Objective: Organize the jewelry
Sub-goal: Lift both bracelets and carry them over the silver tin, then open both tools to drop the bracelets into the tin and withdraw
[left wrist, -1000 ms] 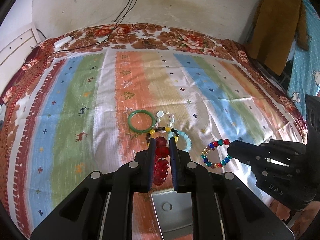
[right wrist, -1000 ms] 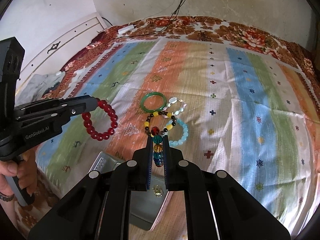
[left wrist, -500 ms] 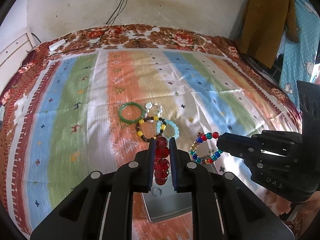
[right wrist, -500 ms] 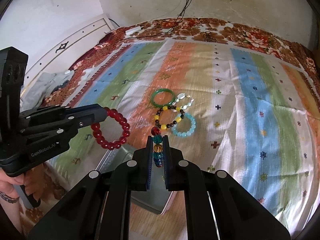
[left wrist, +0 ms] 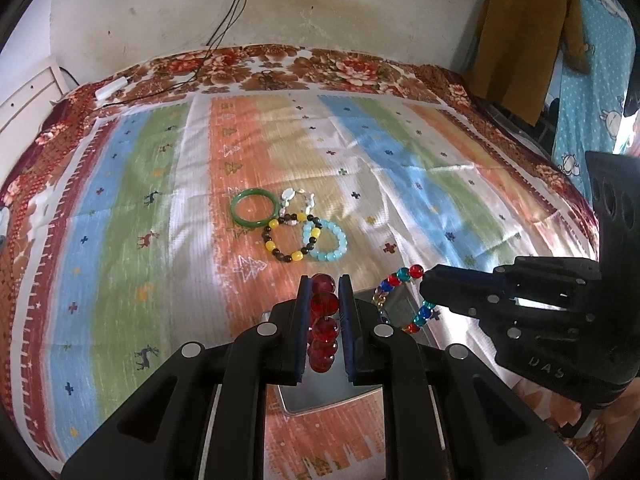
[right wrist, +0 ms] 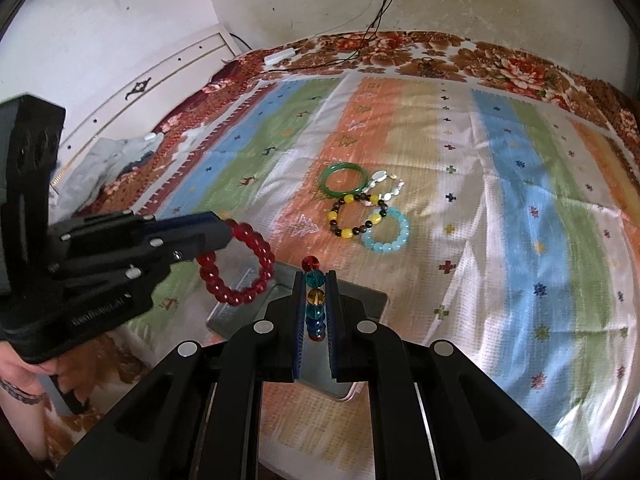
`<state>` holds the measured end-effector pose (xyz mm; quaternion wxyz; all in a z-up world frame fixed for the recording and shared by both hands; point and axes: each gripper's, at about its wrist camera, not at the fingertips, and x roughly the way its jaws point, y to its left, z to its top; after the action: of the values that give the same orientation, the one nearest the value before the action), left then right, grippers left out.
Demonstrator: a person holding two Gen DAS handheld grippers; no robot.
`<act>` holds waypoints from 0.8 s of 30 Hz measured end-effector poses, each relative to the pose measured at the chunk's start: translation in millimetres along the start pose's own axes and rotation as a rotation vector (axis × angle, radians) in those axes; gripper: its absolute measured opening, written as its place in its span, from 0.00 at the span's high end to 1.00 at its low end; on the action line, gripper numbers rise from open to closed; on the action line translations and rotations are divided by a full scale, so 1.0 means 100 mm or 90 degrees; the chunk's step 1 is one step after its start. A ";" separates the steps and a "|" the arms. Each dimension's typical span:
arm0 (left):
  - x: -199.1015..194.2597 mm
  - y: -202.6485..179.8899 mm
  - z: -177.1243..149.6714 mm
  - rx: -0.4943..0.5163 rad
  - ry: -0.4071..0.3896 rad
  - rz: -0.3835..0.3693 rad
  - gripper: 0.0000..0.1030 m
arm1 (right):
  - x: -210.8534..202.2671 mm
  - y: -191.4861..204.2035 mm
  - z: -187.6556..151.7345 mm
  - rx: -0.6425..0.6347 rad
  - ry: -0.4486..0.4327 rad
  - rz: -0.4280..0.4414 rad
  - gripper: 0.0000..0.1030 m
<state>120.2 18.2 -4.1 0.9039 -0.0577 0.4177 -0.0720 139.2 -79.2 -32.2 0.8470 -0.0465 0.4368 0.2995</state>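
Note:
My left gripper [left wrist: 323, 286] is shut on a red bead bracelet [left wrist: 322, 320], which hangs as a loop [right wrist: 240, 268] from its tips in the right wrist view. My right gripper [right wrist: 313, 280] is shut on a multicoloured bead bracelet [right wrist: 314, 304], seen dangling [left wrist: 400, 300] in the left wrist view. Both bracelets hover over a shallow metal tray [right wrist: 360, 296] at the near edge of the bed. On the striped bedspread beyond lie a green bangle [left wrist: 255, 213], a white shell bracelet [left wrist: 298, 200], a yellow-and-black bead bracelet [left wrist: 290, 240] and a light blue bead bracelet [left wrist: 326, 240].
The bed is covered by a striped cloth with a floral border [left wrist: 320, 64]. A white power strip [left wrist: 111, 89] and cables lie at the far left. Clothes [left wrist: 520, 32] hang at the right. A white headboard [right wrist: 160, 80] stands on the left. A hand [right wrist: 24, 368] grips the left tool.
Both grippers have drawn back toward the near edge with their bracelets still held. The tray now lies under them and the loose bracelets sit farther away.

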 end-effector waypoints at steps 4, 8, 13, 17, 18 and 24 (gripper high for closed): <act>-0.01 0.04 -0.02 -0.017 0.002 -0.012 0.84 | 0.00 -0.01 -0.02 0.005 0.000 -0.001 0.90; -0.04 0.11 -0.01 -0.037 -0.011 0.014 0.68 | -0.06 -0.07 0.00 0.018 -0.019 -0.020 0.53; 0.00 0.18 -0.01 -0.050 -0.003 0.032 0.59 | -0.03 -0.12 0.01 0.026 -0.019 -0.040 0.52; 0.00 0.19 0.00 -0.046 -0.004 0.045 0.51 | 0.01 -0.14 0.01 0.021 -0.012 -0.058 0.51; -0.01 0.20 0.00 -0.046 -0.006 0.050 0.46 | 0.02 -0.15 0.01 0.020 -0.012 -0.061 0.51; 0.03 0.32 0.03 -0.058 -0.005 0.075 0.38 | 0.09 -0.21 0.02 0.027 -0.003 -0.071 0.50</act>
<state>127.5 48.8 -9.8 0.9046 -0.0746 0.4197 0.0010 156.3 -91.1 -41.5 0.8642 -0.0524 0.4378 0.2425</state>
